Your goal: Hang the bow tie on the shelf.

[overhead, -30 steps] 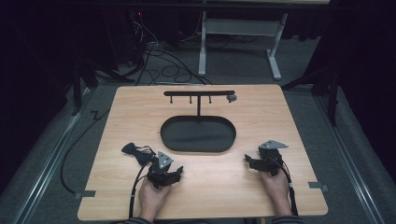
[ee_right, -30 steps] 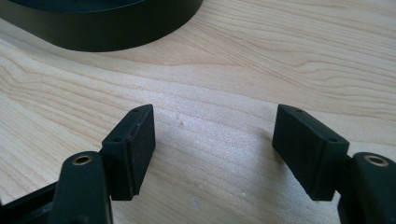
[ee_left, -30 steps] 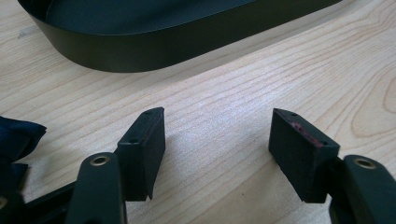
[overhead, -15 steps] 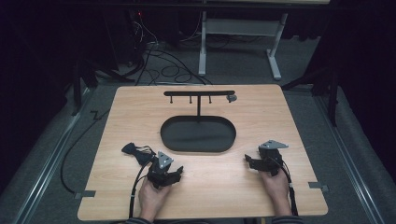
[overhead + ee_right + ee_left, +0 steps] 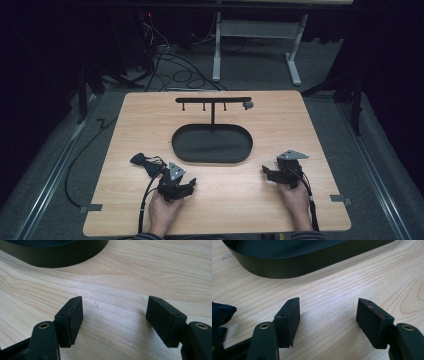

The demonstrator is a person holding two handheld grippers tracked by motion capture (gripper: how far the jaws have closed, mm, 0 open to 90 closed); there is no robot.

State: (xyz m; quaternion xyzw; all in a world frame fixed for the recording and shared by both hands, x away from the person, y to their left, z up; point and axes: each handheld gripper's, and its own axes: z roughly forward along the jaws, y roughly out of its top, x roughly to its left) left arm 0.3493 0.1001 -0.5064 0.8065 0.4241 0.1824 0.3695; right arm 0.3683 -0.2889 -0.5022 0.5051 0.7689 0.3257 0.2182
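The left gripper (image 5: 186, 187) is resting on the light wooden tabletop (image 5: 280, 120) near the front edge, w/ the person's left hand (image 5: 164, 212) gripping it from behind. Its jaws are standing wide apart w/ nothing between them; in the left gripper view (image 5: 328, 322) bare wood grain is showing across the whole gap. The right gripper (image 5: 267, 173) is sitting at the front right of the table in the right hand (image 5: 295, 197), jaws likewise spread wide and holding nothing, w/ only wood visible between them in the right gripper view (image 5: 115, 320).

A small dark crumpled cloth item (image 5: 142, 162) is lying on the table just beside the left gripper, to its left and a bit farther from the person. It's poking into the left edge of the left gripper view (image 5: 220, 313) as dark blue fabric. It's possibly a bow or folded strap, but it's too small and dark to tell. Not touching the jaws.

The black oval metal tray (image 5: 240, 152) is sitting mid-table, between and beyond both grippers, apart from each. Its wall is showing at the top of both gripper views (image 5: 287, 267) (image 5: 62, 257). Behind it a thin black T-shaped rack w/ small hooks (image 5: 212, 100) is standing upright, w/ a small grey object (image 5: 248, 105) at the right end of the bar.
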